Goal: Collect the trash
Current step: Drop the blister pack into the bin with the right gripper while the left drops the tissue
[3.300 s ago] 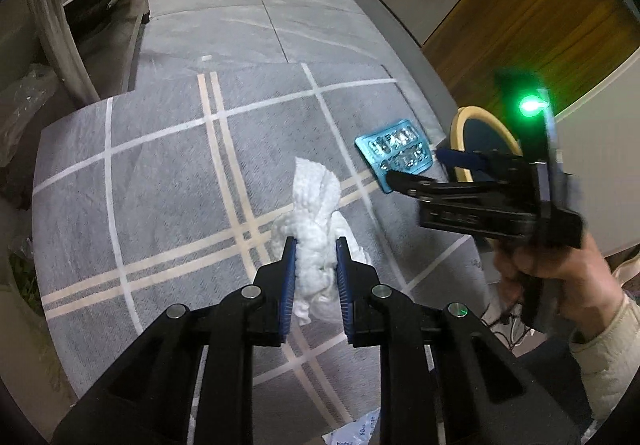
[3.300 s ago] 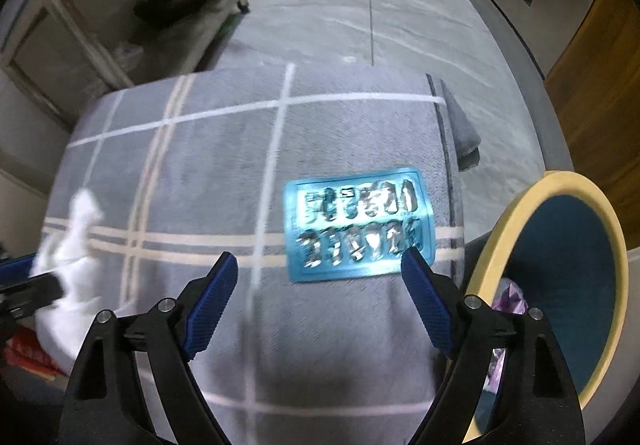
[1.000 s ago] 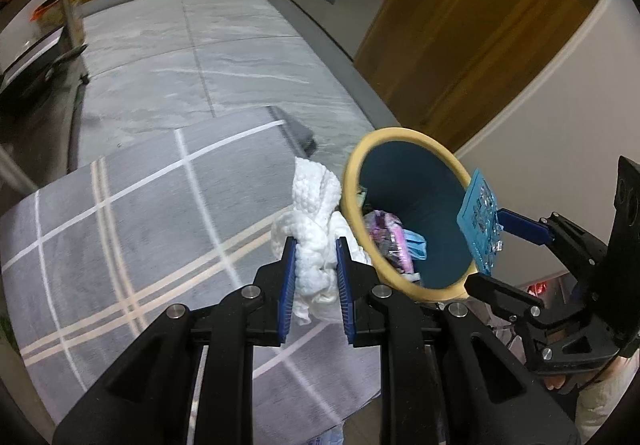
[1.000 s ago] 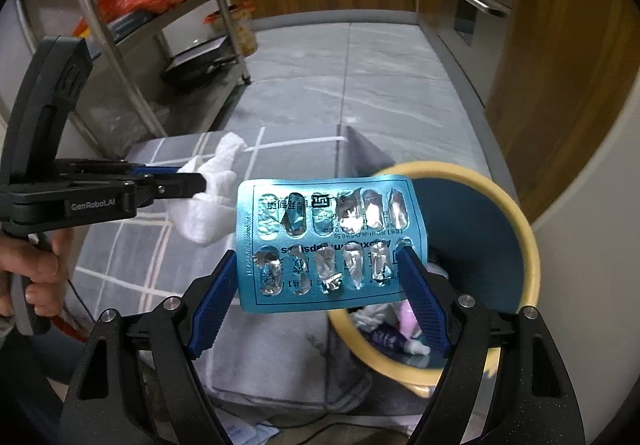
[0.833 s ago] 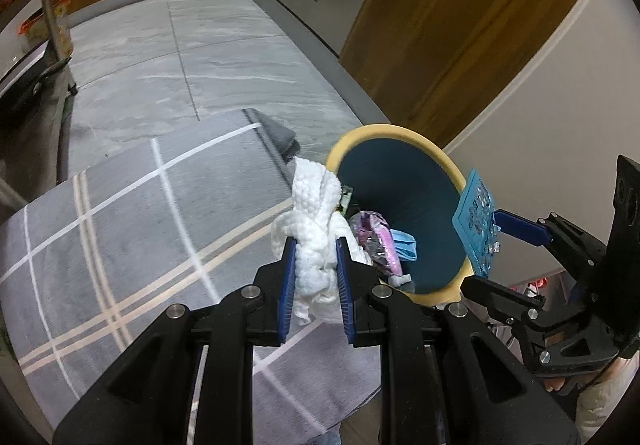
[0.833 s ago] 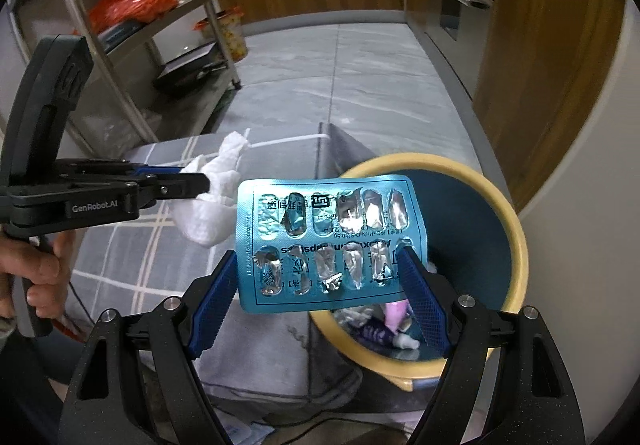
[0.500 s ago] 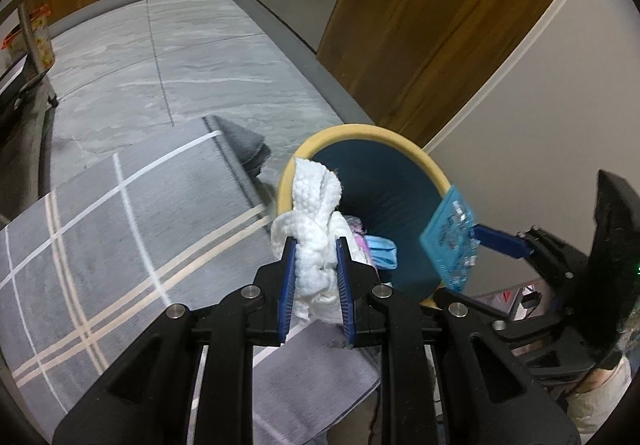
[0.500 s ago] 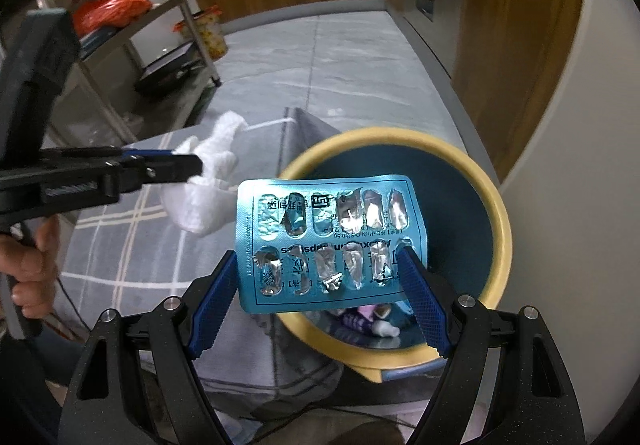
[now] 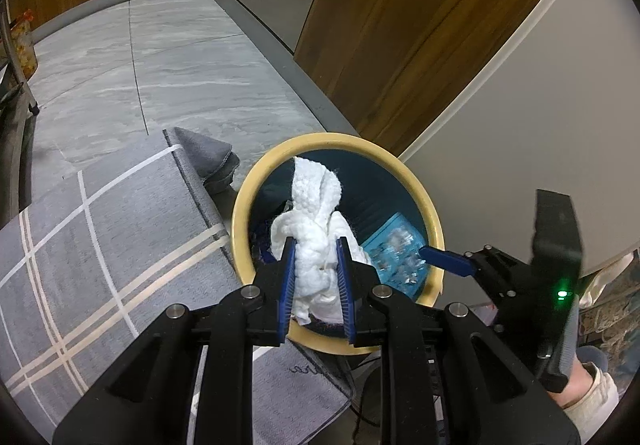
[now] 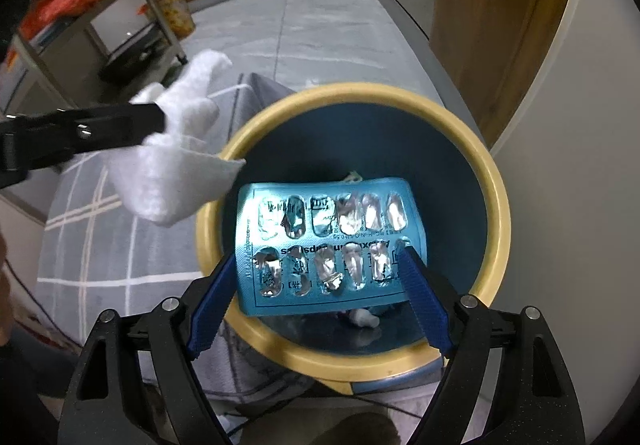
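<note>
My left gripper [image 9: 316, 245] is shut on a crumpled white paper towel [image 9: 316, 237] and holds it over the mouth of a blue bin with a yellow rim [image 9: 256, 181]. The towel [image 10: 176, 161] also shows in the right wrist view, over the bin's left rim. My right gripper [image 10: 320, 261] is over the bin [image 10: 496, 189] with its jaws wide. The blue blister pack [image 10: 328, 245] lies tilted between the fingers; I cannot tell whether they still press it. In the left wrist view the pack [image 9: 396, 253] is blurred inside the bin.
A grey rug with pale stripes [image 9: 100, 241] lies left of the bin. Wooden cabinets [image 9: 400, 25] and a white wall [image 9: 540, 145] stand behind it. A metal shelf rack [image 10: 120, 17] with an orange bag stands at the far left. Other trash lies in the bin's bottom.
Both grippers have moved from over the rug to over the bin. The blister pack now sags and tilts between the right fingers and looks blurred. The towel stays held in the left gripper.
</note>
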